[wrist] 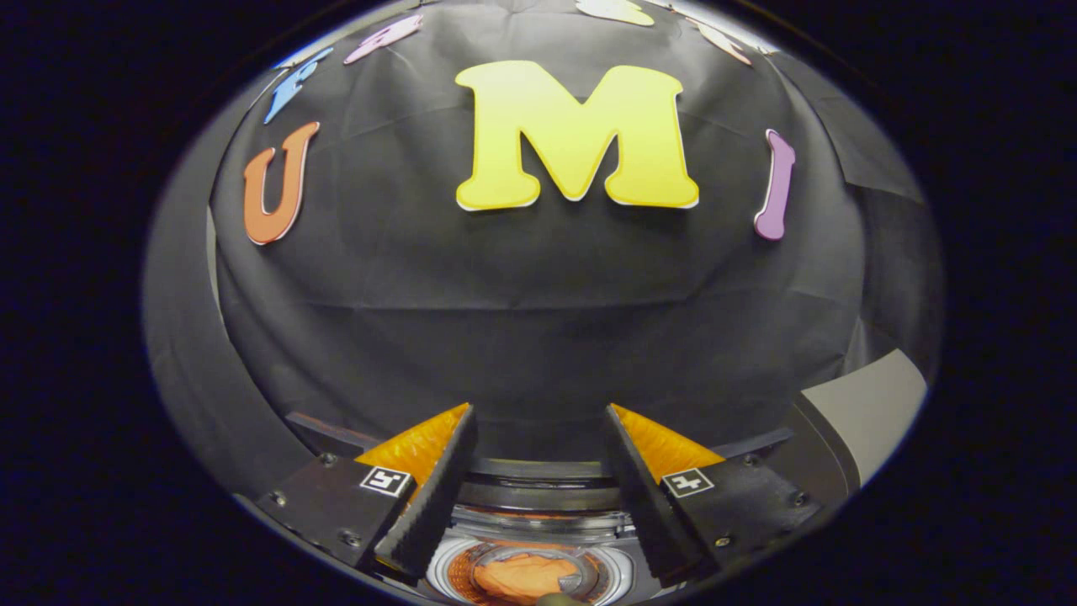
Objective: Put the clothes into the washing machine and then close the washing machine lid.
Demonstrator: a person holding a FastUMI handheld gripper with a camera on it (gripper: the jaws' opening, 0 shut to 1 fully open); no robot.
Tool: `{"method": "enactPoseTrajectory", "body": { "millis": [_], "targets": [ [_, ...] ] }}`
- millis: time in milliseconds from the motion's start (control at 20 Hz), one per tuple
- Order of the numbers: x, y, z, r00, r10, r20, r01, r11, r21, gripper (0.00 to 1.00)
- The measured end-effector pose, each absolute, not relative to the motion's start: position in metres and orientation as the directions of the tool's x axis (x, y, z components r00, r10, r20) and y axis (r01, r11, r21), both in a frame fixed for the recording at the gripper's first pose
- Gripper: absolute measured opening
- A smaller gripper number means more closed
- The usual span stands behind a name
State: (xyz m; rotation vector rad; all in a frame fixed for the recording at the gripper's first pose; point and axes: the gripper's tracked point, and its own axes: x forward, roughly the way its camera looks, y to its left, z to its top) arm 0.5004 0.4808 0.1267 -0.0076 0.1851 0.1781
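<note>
gripper (pixel 538 471): jaws held wide apart, nothing gripped | crumpled orange cloth (pixel 520 577): seen inside round white washing-machine drum (pixel 618 574), below jaws | lid unseen: should be located, then pressed down squarely

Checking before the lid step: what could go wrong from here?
1. The gripper has its fingers open and holds nothing, aimed mostly at the booth wall; the washing machine sits low between the fingers, so lid aim may be poor.
2. The orange cloth lies in the drum; any bunched edge could catch under the lid.
</note>
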Motion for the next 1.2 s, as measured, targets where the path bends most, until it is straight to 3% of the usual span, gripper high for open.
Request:
{"method": "enactPoseTrajectory", "body": {
  "millis": [1200],
  "targets": [
    [0.413,0.473,0.081,0.951,0.226,-0.211,-0.23,0.973,0.004,0.94]
  ]
}}
